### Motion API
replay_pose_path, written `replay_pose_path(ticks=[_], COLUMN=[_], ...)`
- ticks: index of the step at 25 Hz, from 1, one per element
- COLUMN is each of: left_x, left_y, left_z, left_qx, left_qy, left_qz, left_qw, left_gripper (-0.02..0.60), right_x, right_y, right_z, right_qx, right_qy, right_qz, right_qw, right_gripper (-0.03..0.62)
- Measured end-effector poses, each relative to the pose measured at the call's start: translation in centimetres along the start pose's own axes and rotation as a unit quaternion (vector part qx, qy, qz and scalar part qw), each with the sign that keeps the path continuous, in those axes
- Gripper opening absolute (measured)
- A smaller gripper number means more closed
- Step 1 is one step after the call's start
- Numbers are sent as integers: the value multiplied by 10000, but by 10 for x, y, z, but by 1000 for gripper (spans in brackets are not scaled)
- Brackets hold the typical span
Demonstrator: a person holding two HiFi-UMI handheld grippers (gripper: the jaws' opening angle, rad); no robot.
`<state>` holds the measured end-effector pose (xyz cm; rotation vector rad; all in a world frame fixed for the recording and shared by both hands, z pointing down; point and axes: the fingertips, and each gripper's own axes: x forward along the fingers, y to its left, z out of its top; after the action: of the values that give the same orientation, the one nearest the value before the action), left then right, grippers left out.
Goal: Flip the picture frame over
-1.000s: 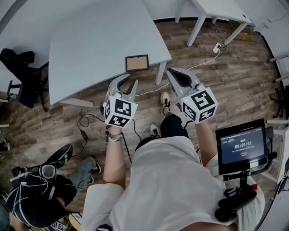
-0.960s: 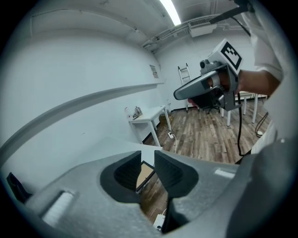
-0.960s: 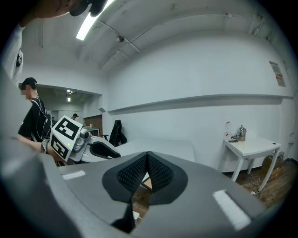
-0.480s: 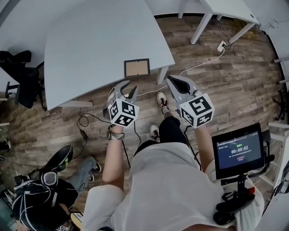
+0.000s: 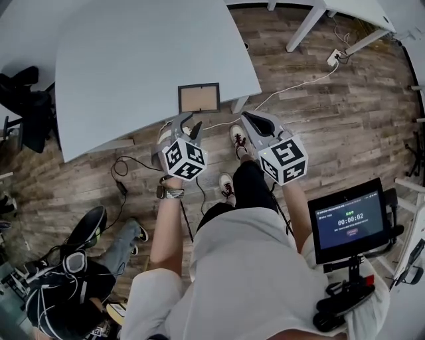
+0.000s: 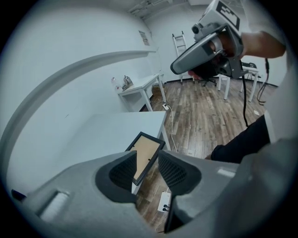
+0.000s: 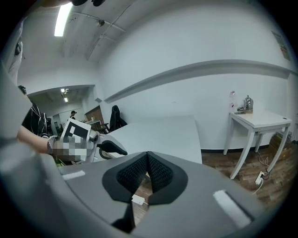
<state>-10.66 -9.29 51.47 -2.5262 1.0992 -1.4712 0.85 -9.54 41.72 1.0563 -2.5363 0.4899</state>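
Observation:
The picture frame (image 5: 198, 98), black-edged with its brown backing up, lies flat at the near corner of the white table (image 5: 146, 60). My left gripper (image 5: 188, 123) hangs just short of the frame's near edge. Its jaws have just been opening and stand open with nothing between them. In the left gripper view the frame (image 6: 148, 148) shows beyond the left gripper (image 6: 147, 157). My right gripper (image 5: 245, 117) is off the table to the right of the frame, over the floor, its pads together. The right gripper view shows the right gripper (image 7: 147, 155) shut and empty.
A table leg (image 5: 240, 105) stands under the corner near the frame. A cable and power strip (image 5: 331, 58) lie on the wood floor. A second white table (image 5: 345, 8) is at the back right, a person (image 5: 80, 265) sits at the lower left, and a screen on a stand (image 5: 348, 219) is at the right.
Both grippers have come closer to the table's corner and the frame. The left jaws stand wider apart than before. The frame has not moved on the table.

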Motion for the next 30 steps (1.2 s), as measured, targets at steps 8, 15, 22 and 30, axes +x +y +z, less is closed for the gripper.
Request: replay_pose_path(ticks=[8,15,22,30], left_x=[66,98,115,123], left_y=[6,-3,-4,0], left_z=[-22,-40,-47,-55], left_qx=[374,790,1260,1536], left_qy=[480,819,876,783], left_qz=[-176,-258,-98,283], left_qw=[9980,9932,9881,9846], left_gripper=[150,180,207,218], right_x=[47,63,78,90], right_y=[-41,-57,-64,-60], right_z=[-30,-56,-71,-80], right_qx=[181,257,312,349], right_qy=[412,694,826,925], right_qz=[77,154,213,236], right_qw=[9990,9971,9959,9948], right_gripper=[2,2,2,2])
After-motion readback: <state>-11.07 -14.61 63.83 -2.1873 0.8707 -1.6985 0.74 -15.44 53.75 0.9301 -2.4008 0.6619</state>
